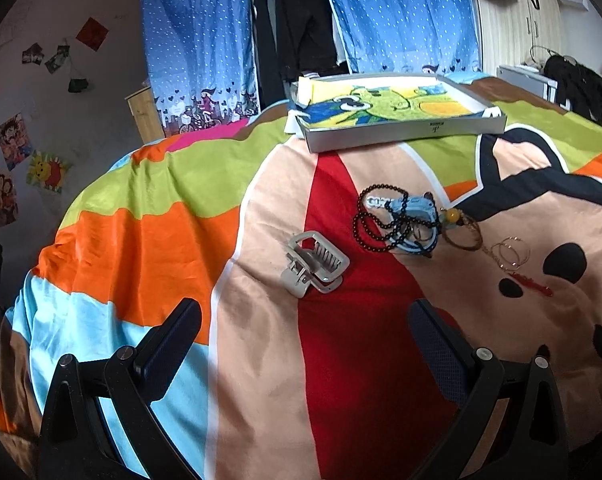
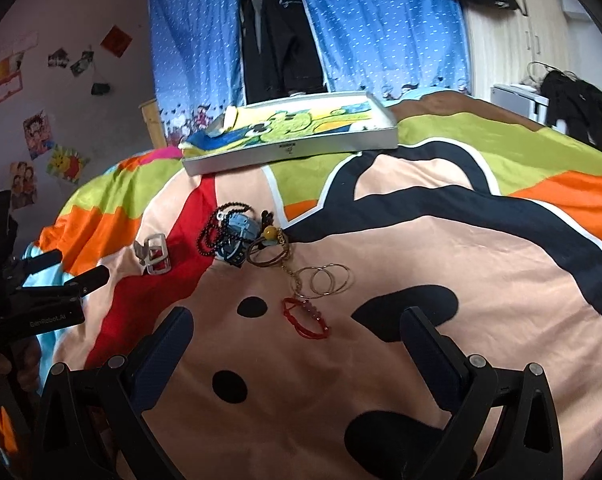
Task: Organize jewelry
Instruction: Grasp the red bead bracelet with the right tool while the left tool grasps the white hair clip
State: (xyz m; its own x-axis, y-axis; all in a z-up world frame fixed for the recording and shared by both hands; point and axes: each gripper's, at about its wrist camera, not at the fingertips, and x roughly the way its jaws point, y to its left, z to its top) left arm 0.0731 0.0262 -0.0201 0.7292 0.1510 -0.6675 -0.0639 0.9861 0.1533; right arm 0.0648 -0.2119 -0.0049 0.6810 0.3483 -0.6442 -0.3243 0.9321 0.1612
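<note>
Jewelry lies on a colourful bedspread. A grey hair claw clip (image 1: 315,264) (image 2: 154,254) sits just beyond my open left gripper (image 1: 305,320). Past it is a tangle: black bead strands (image 1: 375,220) (image 2: 211,232), a blue clip (image 1: 411,208) (image 2: 241,230), a yellow bead (image 1: 453,215) (image 2: 270,233) and brown bands (image 2: 267,256). Thin gold hoops (image 1: 511,256) (image 2: 327,280) and a red cord bracelet (image 2: 307,318) (image 1: 531,284) lie nearer my open right gripper (image 2: 297,322). A shallow grey tray (image 1: 405,130) (image 2: 293,148) lined with a cartoon towel rests at the far side. Both grippers hold nothing.
The left gripper (image 2: 67,276) shows at the left edge of the right wrist view. Blue dotted curtains (image 1: 197,40) and hanging dark clothes (image 1: 301,20) stand behind the bed. Posters (image 1: 13,140) cover the left wall. A cabinet with dark clothing (image 1: 573,80) is far right.
</note>
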